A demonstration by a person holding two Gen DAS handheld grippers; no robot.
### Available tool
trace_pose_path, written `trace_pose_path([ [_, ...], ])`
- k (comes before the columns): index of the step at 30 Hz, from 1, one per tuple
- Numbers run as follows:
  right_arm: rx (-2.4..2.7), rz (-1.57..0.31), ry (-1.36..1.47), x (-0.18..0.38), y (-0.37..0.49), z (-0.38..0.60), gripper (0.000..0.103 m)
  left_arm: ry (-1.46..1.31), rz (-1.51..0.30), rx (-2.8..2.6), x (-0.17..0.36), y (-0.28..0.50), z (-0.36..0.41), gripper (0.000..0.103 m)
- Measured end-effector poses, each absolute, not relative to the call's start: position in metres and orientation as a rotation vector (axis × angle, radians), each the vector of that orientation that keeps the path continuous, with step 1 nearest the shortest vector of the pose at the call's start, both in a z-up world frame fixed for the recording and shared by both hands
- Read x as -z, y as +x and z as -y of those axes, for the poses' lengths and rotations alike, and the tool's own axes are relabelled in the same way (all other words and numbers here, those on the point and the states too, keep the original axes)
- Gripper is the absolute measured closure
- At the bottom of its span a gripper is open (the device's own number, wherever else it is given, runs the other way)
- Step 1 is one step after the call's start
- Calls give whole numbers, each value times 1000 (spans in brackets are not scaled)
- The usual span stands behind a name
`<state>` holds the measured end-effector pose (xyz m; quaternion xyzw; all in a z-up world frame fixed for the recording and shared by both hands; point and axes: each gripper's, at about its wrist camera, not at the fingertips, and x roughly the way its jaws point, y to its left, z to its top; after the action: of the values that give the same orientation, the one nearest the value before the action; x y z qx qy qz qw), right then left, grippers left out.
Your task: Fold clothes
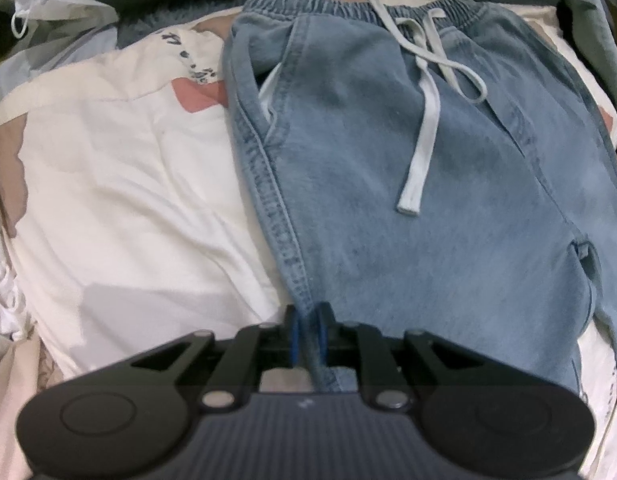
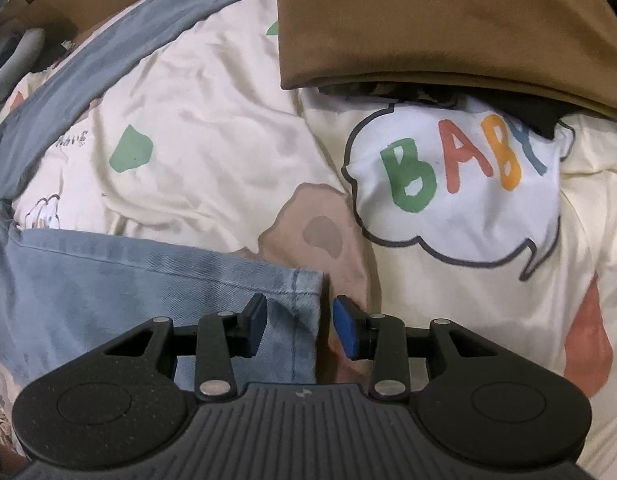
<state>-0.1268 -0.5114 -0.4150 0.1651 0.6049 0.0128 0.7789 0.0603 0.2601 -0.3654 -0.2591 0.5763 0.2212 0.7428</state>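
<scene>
Jeans (image 1: 408, 200): light denim, flat on printed bedding (image 1: 128, 184); long axis runs from the waistband at far end toward the camera.
Drawstring (image 1: 422, 120): white, loosely tied.
Hidden: leg ends cut off in left view.
Left gripper (image 1: 307, 328): clamped narrow on jeans side seam.
Right gripper (image 2: 299, 326): wide apart, straddling hem corner (image 2: 304, 280).
Brown fabric (image 2: 448, 20): partly covers the "BABY" print (image 2: 456, 164).

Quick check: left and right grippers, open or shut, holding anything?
Left gripper: shut on the side seam of the jeans.
Right gripper: open, holding nothing; its fingers straddle the jeans' hem corner.
</scene>
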Motion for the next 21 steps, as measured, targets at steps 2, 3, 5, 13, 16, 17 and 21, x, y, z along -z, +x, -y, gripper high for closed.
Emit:
trace_pose_path([
  [2,-39,-1302,341,420,-125,508,59,-558,-1268,-489,366,62,-259,92],
  [3,-45,-1299,332,422,-124,506,59,-554,-1271,-491,366,63,-258,92],
  [5,-56,-1293,316,426,-122,503,59,-547,-1275,-496,366,65,-258,92],
  [13,-81,-1267,301,425,-120,497,67,-521,-1293,-498,368,70,-257,92],
  [16,-88,-1251,327,415,-123,504,75,-514,-1295,-492,368,70,-257,92],
  [17,-101,-1245,334,411,-125,505,76,-513,-1295,-489,368,70,-258,92],
  [21,-166,-1232,319,399,-129,501,76,-512,-1295,-481,370,70,-260,91],
])
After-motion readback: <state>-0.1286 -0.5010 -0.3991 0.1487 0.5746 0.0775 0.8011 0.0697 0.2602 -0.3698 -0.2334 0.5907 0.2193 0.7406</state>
